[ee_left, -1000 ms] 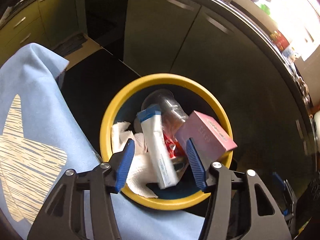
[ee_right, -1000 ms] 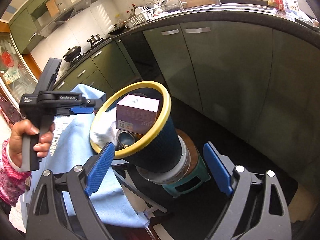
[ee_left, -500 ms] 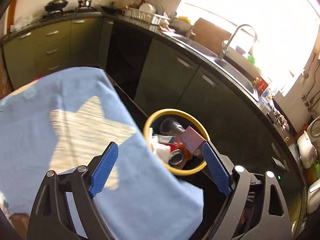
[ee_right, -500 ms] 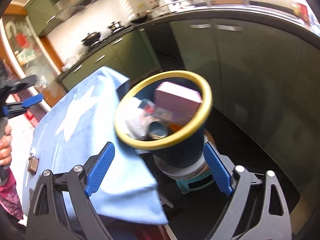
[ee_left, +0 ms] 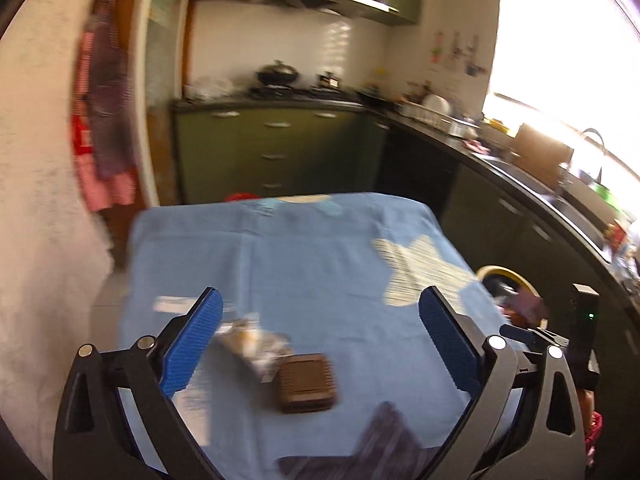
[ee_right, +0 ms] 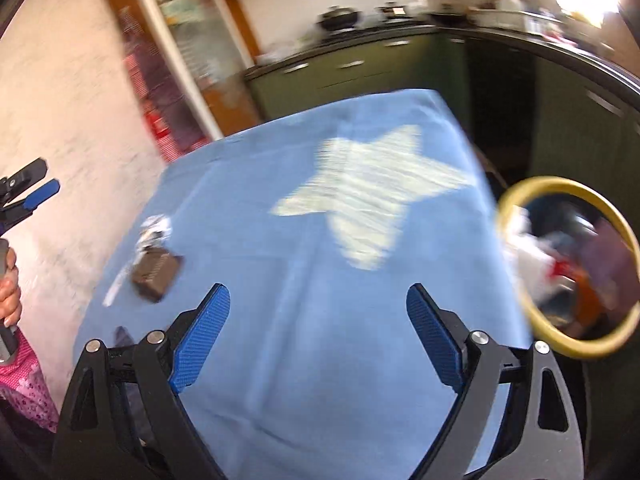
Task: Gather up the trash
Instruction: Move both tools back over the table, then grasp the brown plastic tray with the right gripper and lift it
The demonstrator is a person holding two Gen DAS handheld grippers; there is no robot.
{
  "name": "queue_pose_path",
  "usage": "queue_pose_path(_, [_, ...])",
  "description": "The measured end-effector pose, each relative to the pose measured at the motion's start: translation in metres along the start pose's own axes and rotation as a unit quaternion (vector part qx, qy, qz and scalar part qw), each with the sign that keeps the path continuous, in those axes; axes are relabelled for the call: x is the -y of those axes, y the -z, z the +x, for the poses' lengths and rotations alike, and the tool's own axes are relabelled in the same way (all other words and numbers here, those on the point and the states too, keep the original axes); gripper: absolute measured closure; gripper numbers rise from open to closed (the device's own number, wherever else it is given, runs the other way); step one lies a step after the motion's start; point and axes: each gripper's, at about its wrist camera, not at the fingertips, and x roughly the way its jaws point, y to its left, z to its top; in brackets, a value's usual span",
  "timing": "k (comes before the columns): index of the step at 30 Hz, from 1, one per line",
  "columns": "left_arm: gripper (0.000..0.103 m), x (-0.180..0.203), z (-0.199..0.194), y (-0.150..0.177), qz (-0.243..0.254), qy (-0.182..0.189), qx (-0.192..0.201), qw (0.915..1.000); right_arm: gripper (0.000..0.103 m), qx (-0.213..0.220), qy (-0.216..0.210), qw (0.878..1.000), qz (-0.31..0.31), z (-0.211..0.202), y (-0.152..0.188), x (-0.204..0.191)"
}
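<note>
A blue cloth with a pale star [ee_left: 416, 272] covers the table [ee_right: 320, 264]. On it lie a brown square packet [ee_left: 306, 382] [ee_right: 156, 272] and a crumpled clear wrapper [ee_left: 250, 344] [ee_right: 154, 228], touching each other. My left gripper [ee_left: 320, 344] hovers above them, its jaws opening wide with nothing held between them; it also shows at the edge of the right wrist view [ee_right: 32, 196]. My right gripper [ee_right: 320, 336] stands open and holds nothing over the near part of the cloth. The yellow-rimmed bin [ee_left: 506, 274] [ee_right: 516, 200] stands past the table's right edge, holding trash.
A white paper strip [ee_left: 172, 304] lies left of the wrapper. Green kitchen cabinets [ee_left: 272, 152] and a dark counter with a sink run behind and to the right. A rough white wall [ee_right: 60, 120] is at the left. A hand in a pink sleeve [ee_right: 10, 292] holds the left gripper.
Both views have swung from the bin to the table. My left gripper pulled up and back from over the bin and its jaws spread wider. The right jaws kept their width.
</note>
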Motion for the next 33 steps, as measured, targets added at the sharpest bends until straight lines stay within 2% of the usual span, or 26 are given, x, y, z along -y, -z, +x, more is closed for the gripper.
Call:
queue_pose_path(3, [0.005, -0.03, -0.014, 0.01, -0.011, -0.034, 0.008, 0.9993, 0.018, -0.014, -0.047, 0.996, -0.075, 0.026, -0.006, -0.061])
queue_pose_path(6, [0.005, -0.051, -0.017, 0.021, -0.03, -0.032, -0.001, 0.999, 0.018, -0.018, -0.078, 0.982, -0.171, 0.046, -0.009, -0.114])
queue_pose_path(8, [0.005, -0.066, -0.017, 0.029, -0.038, -0.032, -0.009, 0.9987, 0.016, -0.022, -0.108, 0.965, -0.239, 0.058, -0.011, -0.141])
queue_pose_path(12, [0.005, -0.077, -0.01, 0.042, -0.057, -0.014, -0.021, 0.9981, 0.014, -0.074, -0.138, 0.928, -0.339, 0.094, -0.02, -0.175])
queue_pose_path(16, [0.005, -0.086, -0.008, 0.051, -0.069, -0.009, -0.026, 0.9972, 0.014, -0.127, -0.158, 0.902, -0.382, 0.124, -0.025, -0.183])
queue_pose_path(19, [0.005, -0.089, -0.003, 0.055, -0.071, -0.005, -0.033, 0.9969, 0.014, -0.155, -0.166, 0.888, -0.401, 0.143, -0.028, -0.184])
queue_pose_path(24, [0.005, -0.091, 0.005, 0.058, -0.07, -0.003, -0.041, 0.9967, 0.014, -0.171, -0.191, 0.874, -0.413, 0.15, -0.028, -0.188])
queue_pose_path(27, [0.005, -0.09, 0.008, 0.058, -0.074, -0.002, -0.045, 0.9963, 0.023, -0.18, -0.196, 0.866, -0.423, 0.151, -0.024, -0.192])
queue_pose_path(29, [0.005, -0.09, 0.011, 0.059, -0.073, -0.001, -0.047, 0.9962, 0.039, -0.184, -0.191, 0.865, -0.426, 0.153, -0.023, -0.193])
queue_pose_path(33, [0.005, -0.087, 0.013, 0.059, -0.071, 0.0, -0.05, 0.9962, 0.043, -0.18, -0.192, 0.867, -0.423, 0.15, -0.02, -0.19])
